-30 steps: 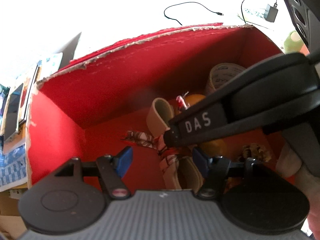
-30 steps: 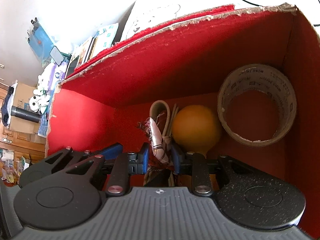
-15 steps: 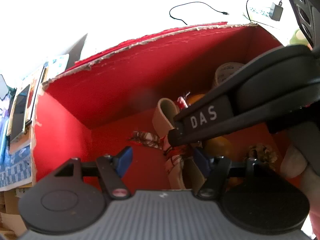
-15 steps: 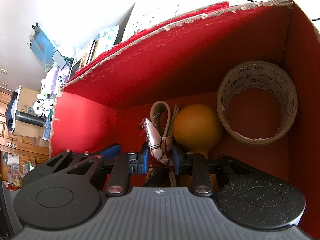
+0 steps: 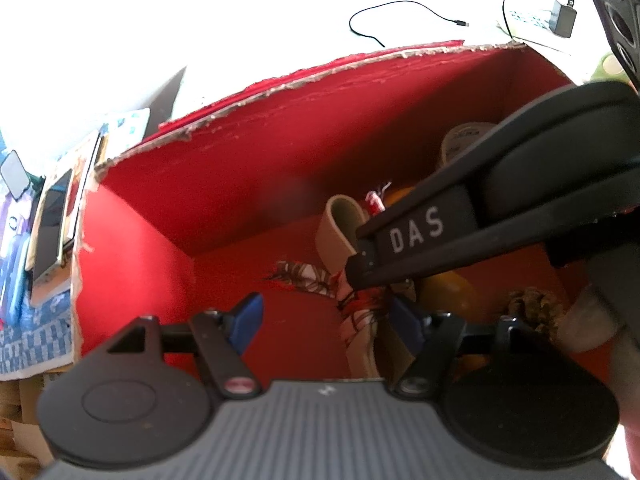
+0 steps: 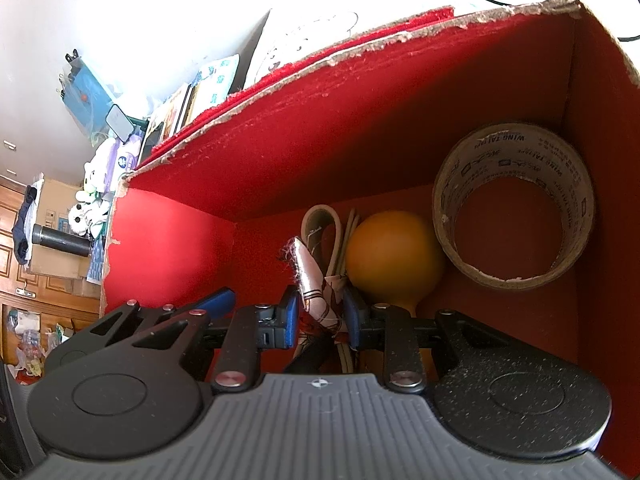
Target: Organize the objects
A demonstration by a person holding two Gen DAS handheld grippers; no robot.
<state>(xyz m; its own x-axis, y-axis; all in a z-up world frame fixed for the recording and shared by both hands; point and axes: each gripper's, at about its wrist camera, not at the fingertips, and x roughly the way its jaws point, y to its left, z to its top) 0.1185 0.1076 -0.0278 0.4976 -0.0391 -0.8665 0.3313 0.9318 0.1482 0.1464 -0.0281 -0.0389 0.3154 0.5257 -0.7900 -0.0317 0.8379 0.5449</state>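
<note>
A red box [image 5: 248, 184] [image 6: 360, 120] holds several things. My right gripper [image 6: 320, 318] is inside it, shut on a patterned cloth [image 6: 310, 280], which also shows in the left wrist view [image 5: 316, 280]. Beside it lie a beige strap [image 6: 320, 220], an orange ball [image 6: 392, 256] and a brown tape roll [image 6: 516, 204]. My left gripper [image 5: 326, 324] is open and empty over the box floor, left of the right gripper's black body [image 5: 500, 200]. A brown dried clump [image 5: 532, 308] sits at the right.
Books and a phone [image 5: 52, 220] lie left of the box. A black cable [image 5: 400, 16] and a charger [image 5: 562, 16] lie on the white surface behind it. Soft toys [image 6: 88, 204] and a cardboard box [image 6: 52, 240] stand far left.
Both grippers have drawn back and up a little, so the box looks smaller and lower. The right gripper has kept its hold on the cloth, which now stands slightly higher.
</note>
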